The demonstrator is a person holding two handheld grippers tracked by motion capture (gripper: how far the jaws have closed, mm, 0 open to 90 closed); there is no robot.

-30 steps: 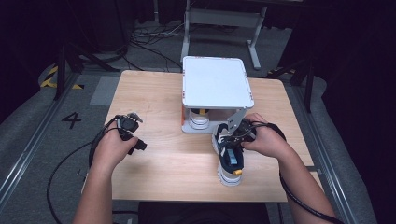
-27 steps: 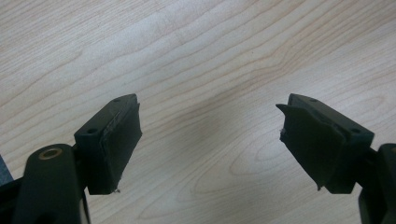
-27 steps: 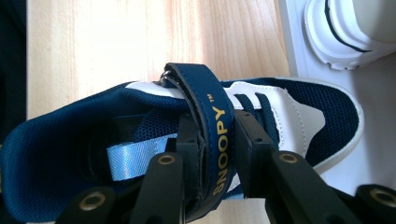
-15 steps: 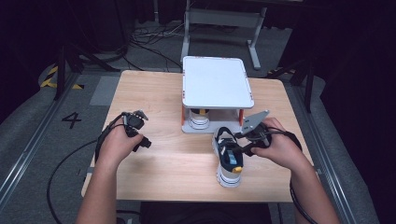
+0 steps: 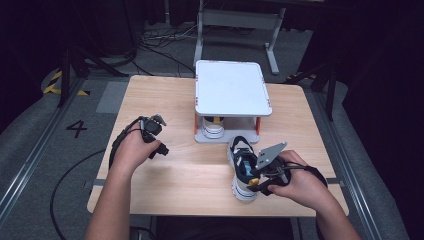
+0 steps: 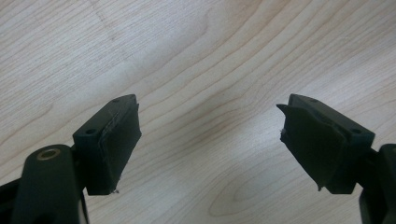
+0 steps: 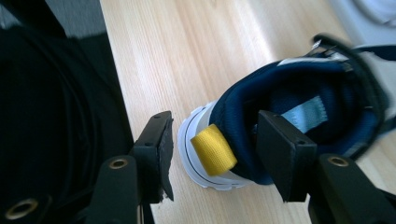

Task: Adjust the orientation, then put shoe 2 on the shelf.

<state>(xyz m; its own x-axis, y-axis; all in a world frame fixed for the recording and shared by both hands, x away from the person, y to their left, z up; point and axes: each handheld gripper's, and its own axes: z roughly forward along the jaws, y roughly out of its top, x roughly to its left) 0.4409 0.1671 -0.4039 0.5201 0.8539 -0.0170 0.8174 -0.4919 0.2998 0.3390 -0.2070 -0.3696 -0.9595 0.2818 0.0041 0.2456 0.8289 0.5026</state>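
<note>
Right gripper view puts us right on the shoe (image 7: pixel 289 116): navy lining, white sole, a yellow heel loop (image 7: pixel 214 149) facing the camera, filling the centre and right of the frame. The right gripper (image 7: pixel 212 154) straddles that heel, one jaw outside at the left of the loop, the other dipped inside the collar at the right. The jaws have just been opening; a gap shows on the left side, so the pads are not pressing on the heel, and the heel sits between them.

High view now: the shoe (image 5: pixel 243 167) lies on the table (image 5: pixel 170 185) at lower centre-right, toe pointing up the frame toward the stand (image 5: pixel 232 90), heel toward the bottom edge. The right gripper (image 5: pixel 260 181) sits at the heel, the right hand (image 5: pixel 295 182) behind it in the lower right.

Under the stand's white top, in mid-frame, a second shoe (image 5: pixel 214 127) peeks out, just above the first one's toe.

Over at left of centre, the left hand (image 5: pixel 132 150) rests on the wood with the left gripper (image 5: pixel 152 127), well apart from both shoes. Left gripper view: the left gripper (image 6: pixel 210 144) has jaws spread wide over bare wood grain, nothing between them.
</note>
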